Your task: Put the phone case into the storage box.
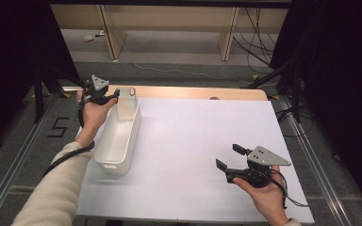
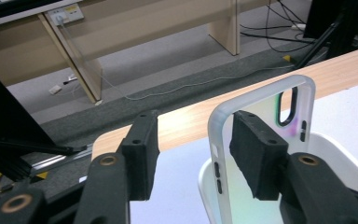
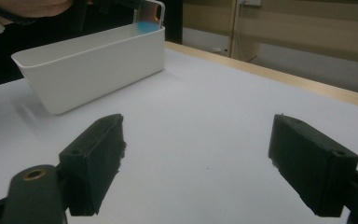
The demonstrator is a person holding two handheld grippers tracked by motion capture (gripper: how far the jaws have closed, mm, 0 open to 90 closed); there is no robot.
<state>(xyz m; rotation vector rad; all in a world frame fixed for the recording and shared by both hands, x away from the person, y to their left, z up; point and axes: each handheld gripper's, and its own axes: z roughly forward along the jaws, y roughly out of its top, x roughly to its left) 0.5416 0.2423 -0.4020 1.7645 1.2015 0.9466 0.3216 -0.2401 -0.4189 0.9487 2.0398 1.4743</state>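
A clear phone case (image 1: 127, 100) with an iridescent sheen stands upright in the far end of a long white bin (image 1: 118, 136) at the table's left. My left gripper (image 1: 116, 95) reaches over that end. In the left gripper view the phone case (image 2: 268, 119) stands between the jaws of my left gripper (image 2: 198, 156). It stands against the right pad (image 2: 256, 158), and the left pad is well apart from it, so the gripper is open. My right gripper (image 1: 229, 157) hovers open near the front right, nothing between its jaws. In the right gripper view the bin (image 3: 98, 65) and the case (image 3: 149, 16) lie beyond my right gripper (image 3: 198, 163).
The white table top (image 1: 193, 141) stretches between the bin and my right gripper. A wooden strip (image 1: 193, 92) runs along its far edge. Beyond it are the floor, cables (image 1: 259, 42) and wooden furniture legs. Dark stands flank the table.
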